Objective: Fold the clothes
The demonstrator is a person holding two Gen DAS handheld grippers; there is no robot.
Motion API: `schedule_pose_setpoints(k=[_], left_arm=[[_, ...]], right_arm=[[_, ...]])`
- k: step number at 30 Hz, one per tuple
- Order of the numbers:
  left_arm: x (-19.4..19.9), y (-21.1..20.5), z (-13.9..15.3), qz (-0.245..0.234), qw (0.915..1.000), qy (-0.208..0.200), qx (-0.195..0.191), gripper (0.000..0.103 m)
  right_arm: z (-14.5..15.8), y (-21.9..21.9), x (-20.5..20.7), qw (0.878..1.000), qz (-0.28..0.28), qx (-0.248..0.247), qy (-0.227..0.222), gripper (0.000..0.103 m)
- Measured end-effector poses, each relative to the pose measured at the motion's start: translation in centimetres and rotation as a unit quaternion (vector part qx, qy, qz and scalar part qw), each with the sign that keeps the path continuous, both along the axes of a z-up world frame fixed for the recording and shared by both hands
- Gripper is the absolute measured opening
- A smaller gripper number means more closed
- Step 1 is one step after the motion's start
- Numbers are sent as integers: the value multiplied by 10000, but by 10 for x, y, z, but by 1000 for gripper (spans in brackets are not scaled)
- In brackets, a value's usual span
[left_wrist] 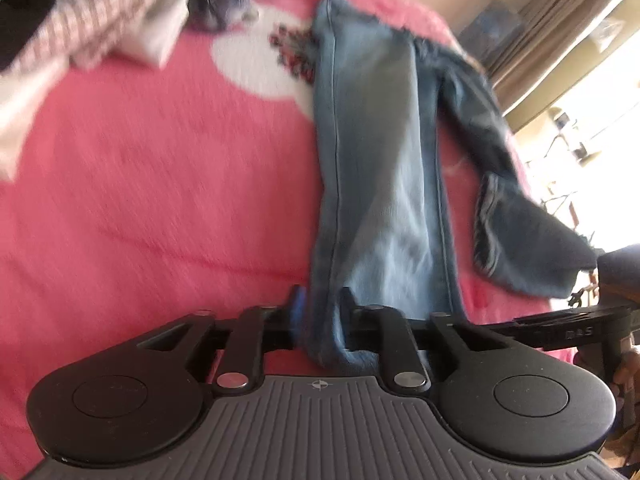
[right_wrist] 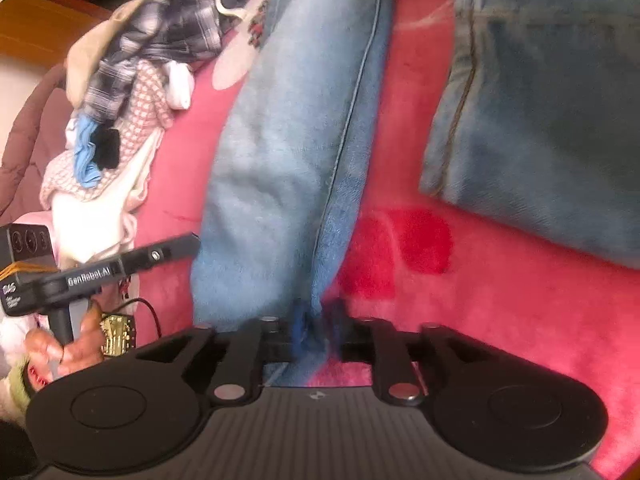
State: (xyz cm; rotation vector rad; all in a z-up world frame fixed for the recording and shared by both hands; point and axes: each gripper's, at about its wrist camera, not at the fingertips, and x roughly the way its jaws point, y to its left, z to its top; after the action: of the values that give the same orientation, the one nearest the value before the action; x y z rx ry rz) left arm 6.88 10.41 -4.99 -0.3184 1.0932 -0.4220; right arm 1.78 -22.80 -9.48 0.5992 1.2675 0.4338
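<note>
The left hand-held gripper (left_wrist: 322, 312) stands partly open, its jaws a narrow way apart, with the hem end of a pair of light blue jeans (left_wrist: 376, 152) lying loosely between them; we judge that the pads are not pressing on the cloth. The right hand-held gripper (right_wrist: 320, 320) looks much the same: jaws partly open, and a blurred fold of denim passing between them.

The jeans lie on a bed covered by a pink blanket (left_wrist: 160, 200). One leg runs straight ahead from the left hand-held gripper, seam uppermost. The darker part of the garment sprawls ahead and to its right, its frayed edge near the right hand-held gripper. From the right wrist we see the leg stretching forward from the jaws, and another denim portion (right_wrist: 540, 120) lying ahead and to the right, apart from the leg, with bare blanket between. A pile of unfolded clothes (right_wrist: 132, 92) sits ahead and to the left, well apart.

We expect the denim to be fairly heavy for cloth, limp yet thick, and not slippery; the plush blanket will likely drag on it. Seams and hems are the firmest places, so we would pinch at the hem corners, one in each hand-held gripper, and lift evenly so the leg does not sag or twist.
</note>
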Motion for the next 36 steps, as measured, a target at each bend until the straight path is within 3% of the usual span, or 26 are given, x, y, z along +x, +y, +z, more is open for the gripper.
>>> schedule_pose_setpoints(k=[5, 11, 14, 17, 18, 22, 25, 28, 31, 33, 36], left_arm=[[38, -7, -3, 172, 9998, -44, -18, 33], [79, -58, -18, -275, 9975, -316, 569, 33], [82, -75, -19, -417, 9935, -511, 933, 32], [81, -81, -16, -232, 9909, -637, 1162, 16], [80, -83, -14, -190, 9885, -728, 1310, 5], [81, -86, -4, -44, 9761, -1021, 1920, 0], [93, -66, 11, 362, 9703, -1192, 2074, 0], [103, -47, 9, 531, 9727, -1021, 2013, 0], [105, -31, 2, 581, 9897, -629, 1151, 0], [103, -32, 2, 468, 9933, -645, 841, 0], [104, -45, 5, 96, 9937, -832, 748, 6]], right_arm=[[5, -21, 9, 9987, -456, 187, -161, 41], [-17, -19, 32, 9973, -652, 347, 36, 42], [-19, -14, 35, 9979, -598, 248, -6, 34], [-19, -8, 37, 9986, -518, 100, -57, 11], [-16, -6, 37, 9989, -453, 8, -87, 6], [5, 6, 36, 9987, -184, -321, -345, 3], [26, 11, 34, 9973, -70, -473, -562, 3], [32, 14, 31, 9964, -52, -565, -624, 3], [13, 12, 33, 9958, -143, -826, -357, 3], [0, 3, 35, 9964, -348, -763, -84, 3], [-2, -4, 34, 9966, -491, -663, 8, 3]])
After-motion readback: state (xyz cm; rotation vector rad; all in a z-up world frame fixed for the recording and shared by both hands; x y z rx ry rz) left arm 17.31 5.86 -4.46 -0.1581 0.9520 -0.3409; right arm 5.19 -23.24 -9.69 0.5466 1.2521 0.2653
